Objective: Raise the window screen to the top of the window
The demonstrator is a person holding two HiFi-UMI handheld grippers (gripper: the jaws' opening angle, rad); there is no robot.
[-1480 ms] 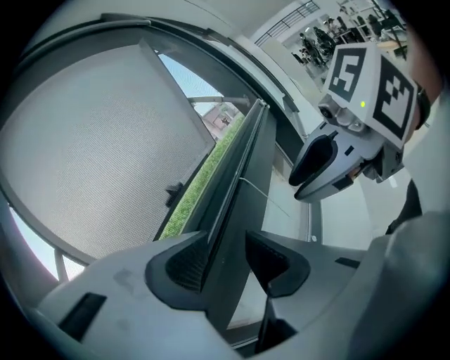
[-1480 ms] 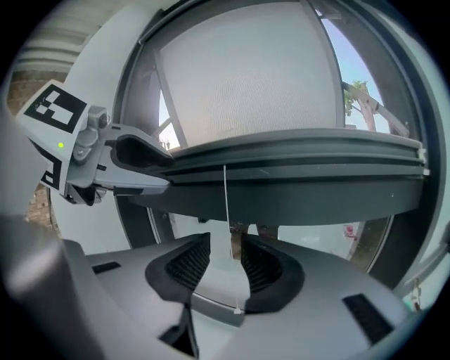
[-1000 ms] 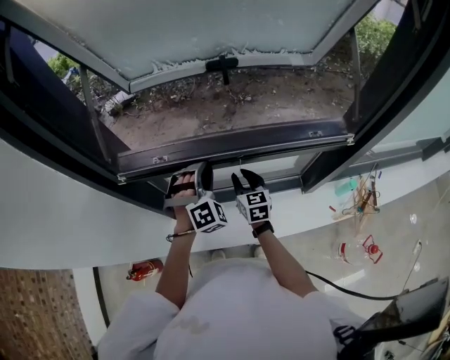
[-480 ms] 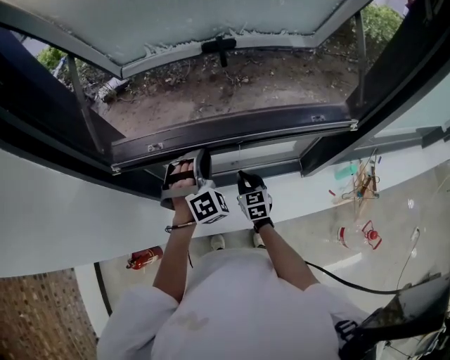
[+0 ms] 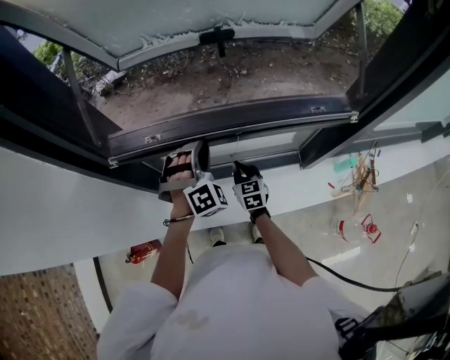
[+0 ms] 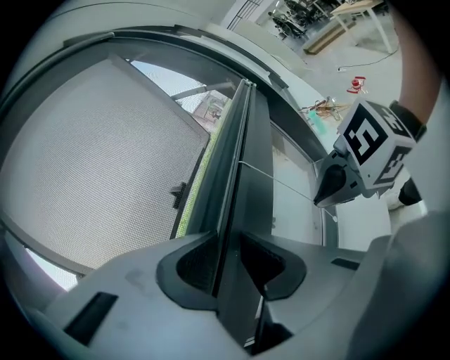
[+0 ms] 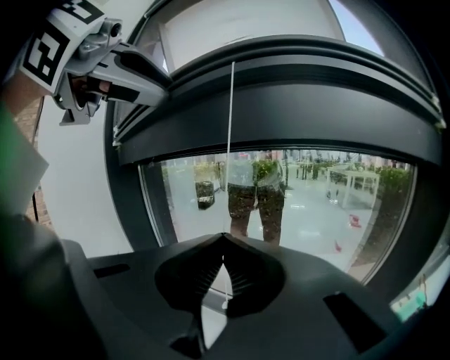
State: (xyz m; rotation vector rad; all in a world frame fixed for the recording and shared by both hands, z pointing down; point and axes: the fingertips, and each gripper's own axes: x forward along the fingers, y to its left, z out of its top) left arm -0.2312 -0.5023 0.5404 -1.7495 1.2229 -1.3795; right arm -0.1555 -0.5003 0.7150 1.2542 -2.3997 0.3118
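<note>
The window screen's dark bar [image 5: 281, 116] spans the window opening in the head view. My left gripper [image 5: 184, 157] is at that bar, left of its middle. In the left gripper view the bar [image 6: 235, 162] runs straight between the jaws of my left gripper [image 6: 226, 242]. They have just been closing and the pads press on it. A thin white pull cord [image 7: 230, 140] hangs from the bar [image 7: 281, 105] into my right gripper [image 7: 225, 259], which is shut on the cord. That gripper [image 5: 242, 170] sits just below the bar, right of the left one.
The window sash [image 5: 176, 17] stands swung outward, with a black handle [image 5: 216, 35]. Bare ground lies outside. A white wall band [image 5: 63, 218] curves below the frame. On the floor are a red fire extinguisher [image 5: 144, 251], a black cable [image 5: 337, 275] and red-and-white items [image 5: 358, 247].
The right gripper's jaws stood spread apart a second ago and are closed now, on the cord. The left gripper has stayed at the bar.
</note>
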